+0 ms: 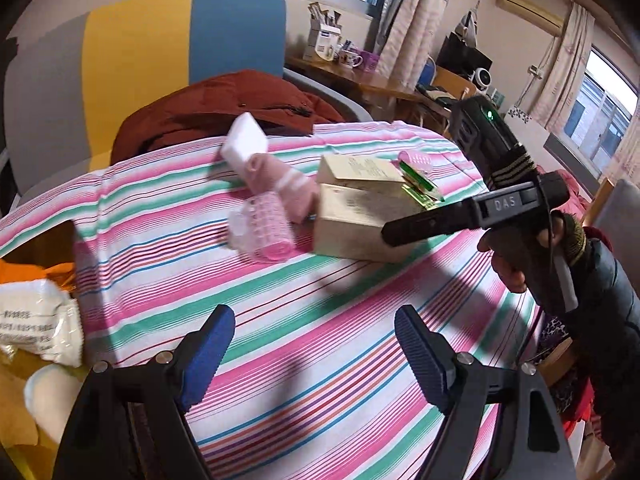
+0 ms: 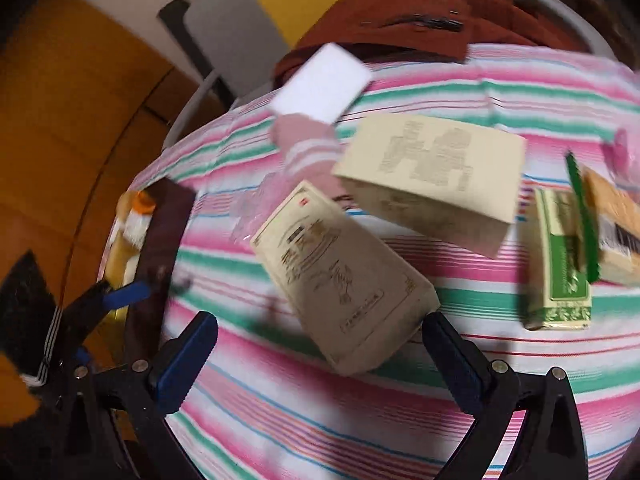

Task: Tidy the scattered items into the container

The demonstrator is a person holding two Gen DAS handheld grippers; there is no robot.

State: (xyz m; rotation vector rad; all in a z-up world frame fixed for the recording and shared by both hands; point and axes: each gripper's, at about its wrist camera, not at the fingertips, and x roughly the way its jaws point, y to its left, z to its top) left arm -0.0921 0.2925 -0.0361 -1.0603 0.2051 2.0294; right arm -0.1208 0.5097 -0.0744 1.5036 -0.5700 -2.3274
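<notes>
At nine o'clock in the left wrist view, cut off by the frame edge, sits the container (image 1: pixel 36 240), brown-walled, holding a crinkled white packet (image 1: pixel 38 320) with small print too blurred to read and something orange. The left gripper (image 1: pixel 314 344) hangs over bare striped cloth (image 1: pixel 320 360), its ribbed blue pads wide apart and empty.

Toward twelve o'clock the scattered things lie in a loose heap: a white block (image 1: pixel 245 136), a soft pink sock (image 1: pixel 280 184), a pink bristled roller (image 1: pixel 266 226), then two cream cardboard boxes (image 1: pixel 352 216), their printing smeared. A green-and-white carton (image 1: pixel 418 184) and a second roller (image 1: pixel 416 159) lie at their far side. Behind, a rust-red jacket (image 1: pixel 224 108) is draped.

At three o'clock a hand (image 1: pixel 516 256) grips the right tool, whose black bar reads "DAS".

In the right wrist view, heavily blurred, the right gripper (image 2: pixel 318 352) has its blue pads spread, one pad just touching the near cream box's corner (image 2: pixel 344 276). That box shows a line drawing and illegible text.
</notes>
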